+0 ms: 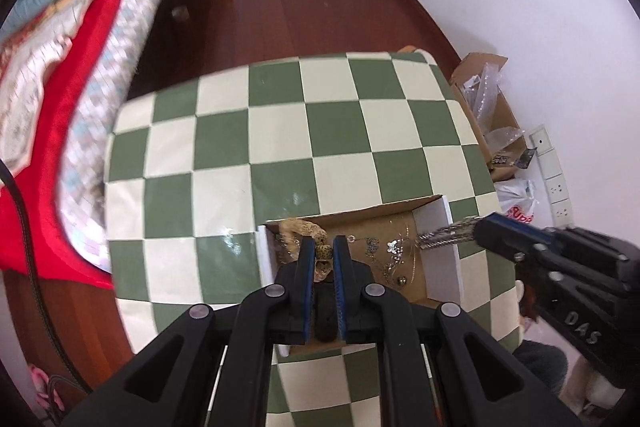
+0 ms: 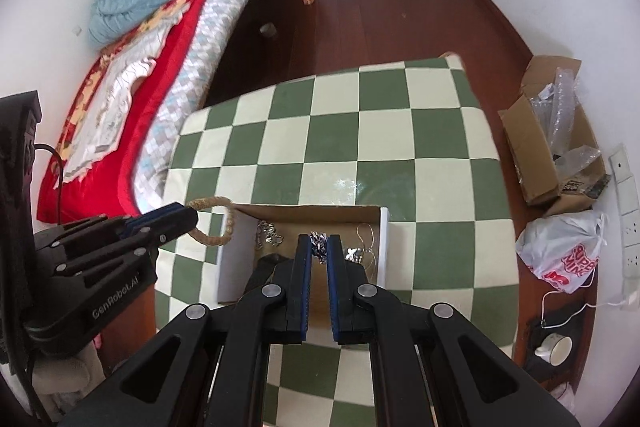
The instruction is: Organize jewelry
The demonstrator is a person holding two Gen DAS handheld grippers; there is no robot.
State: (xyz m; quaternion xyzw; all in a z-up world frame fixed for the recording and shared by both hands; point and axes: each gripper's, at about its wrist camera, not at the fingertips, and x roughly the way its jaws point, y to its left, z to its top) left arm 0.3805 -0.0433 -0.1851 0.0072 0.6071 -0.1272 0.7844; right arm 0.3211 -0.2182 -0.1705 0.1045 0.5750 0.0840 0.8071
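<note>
At bottom centre of each view, the left gripper [image 1: 324, 254] is pinching a bead strand [image 1: 302, 231] and the right gripper [image 2: 319, 247] a silver chain [image 2: 319, 245] over the box [image 2: 232, 251], where either is risking snagging loose pieces [image 1: 394, 247] lying further in.

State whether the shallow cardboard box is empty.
Not empty: the cardboard box holds silver jewelry on its brown floor.
</note>
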